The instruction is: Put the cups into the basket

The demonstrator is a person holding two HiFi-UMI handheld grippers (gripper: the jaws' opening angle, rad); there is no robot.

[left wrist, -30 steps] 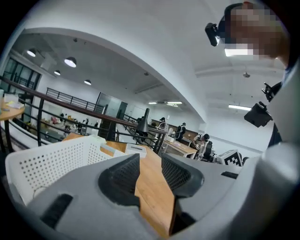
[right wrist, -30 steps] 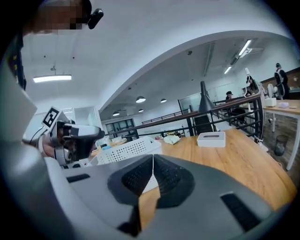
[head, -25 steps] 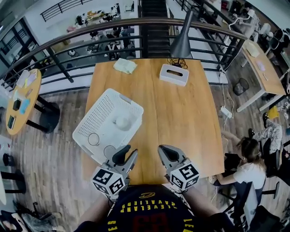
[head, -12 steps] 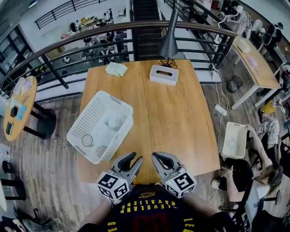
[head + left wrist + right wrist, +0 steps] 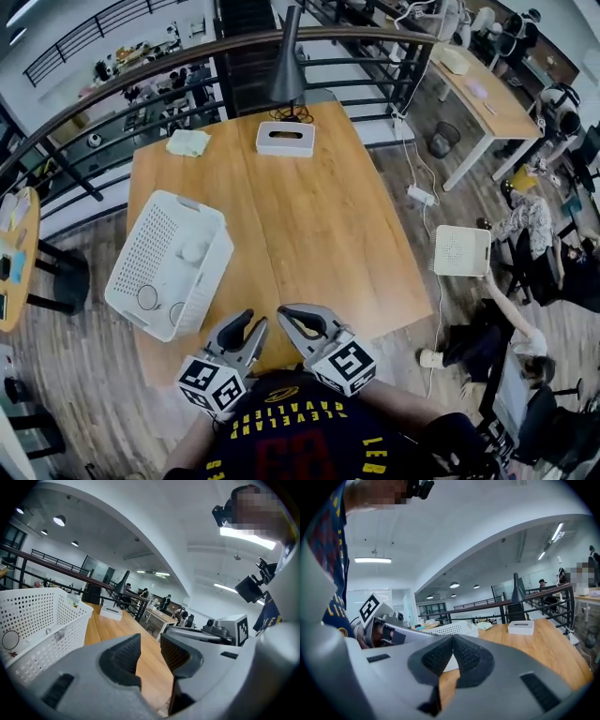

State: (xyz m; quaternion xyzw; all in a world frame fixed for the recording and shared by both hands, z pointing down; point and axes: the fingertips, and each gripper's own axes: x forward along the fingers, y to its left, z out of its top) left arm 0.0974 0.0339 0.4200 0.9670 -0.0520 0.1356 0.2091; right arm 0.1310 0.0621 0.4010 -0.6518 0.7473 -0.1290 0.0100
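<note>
The white perforated basket point(image 5: 141, 246) sits on the left part of the wooden table point(image 5: 309, 234). Inside it lie a white cup point(image 5: 194, 250) and two clear cups point(image 5: 147, 297) point(image 5: 176, 312). My left gripper point(image 5: 251, 322) hovers over the table's near edge, right of the basket and apart from it, jaws open and empty. In the left gripper view the basket point(image 5: 42, 616) is on the left, with a clear cup point(image 5: 10, 639) showing through its wall, and the left gripper point(image 5: 151, 648) holds nothing. My right gripper point(image 5: 284, 312) point(image 5: 453, 641) is shut and empty, beside the left one.
A white tissue box point(image 5: 285, 138), a grey lamp point(image 5: 286, 70) and a pale cloth point(image 5: 187, 142) stand at the table's far end, before a railing point(image 5: 112, 89). A person on the floor to the right holds another white basket point(image 5: 461, 250).
The head view has swung right, so the table sits further left. My left gripper has drawn away from the basket's near corner. The person at the right has picked up a white basket.
</note>
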